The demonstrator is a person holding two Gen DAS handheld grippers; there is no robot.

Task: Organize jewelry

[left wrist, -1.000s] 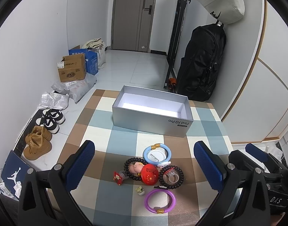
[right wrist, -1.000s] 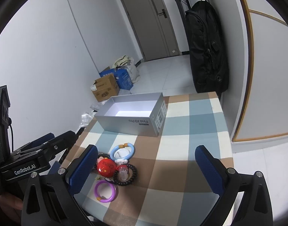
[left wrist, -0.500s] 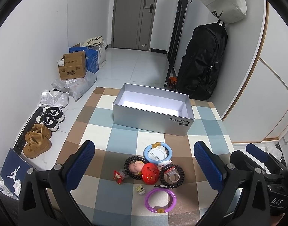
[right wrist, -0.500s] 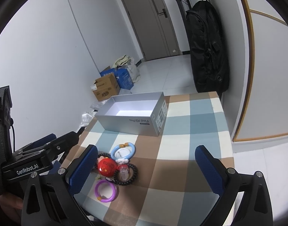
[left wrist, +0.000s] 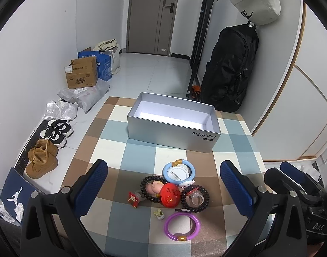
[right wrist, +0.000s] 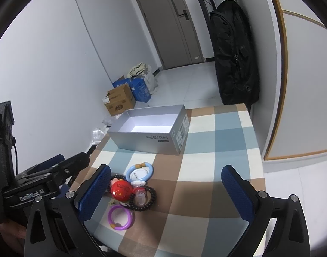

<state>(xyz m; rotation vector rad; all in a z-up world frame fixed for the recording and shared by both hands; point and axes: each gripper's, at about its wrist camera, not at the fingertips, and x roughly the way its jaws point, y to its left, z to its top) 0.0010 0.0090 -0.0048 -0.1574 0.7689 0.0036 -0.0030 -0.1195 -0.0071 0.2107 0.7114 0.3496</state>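
A pile of jewelry lies on the checked tablecloth: a light blue bangle, a purple bangle, a red round badge, two black bead bracelets, a clear ring and small charms. Behind it stands an empty silver box. My left gripper hovers open above the pile, holding nothing. My right gripper is open too, over the cloth right of the pile, with the box farther back. The left gripper's body shows at the right wrist view's left edge.
Shoes, cardboard boxes and plastic bags lie on the floor left of the table. A black bag hangs at the back right near a door. The table's right edge borders a white panel wall.
Both views have shifted only slightly; the jewelry and box lie where they were. Both grippers stay open.
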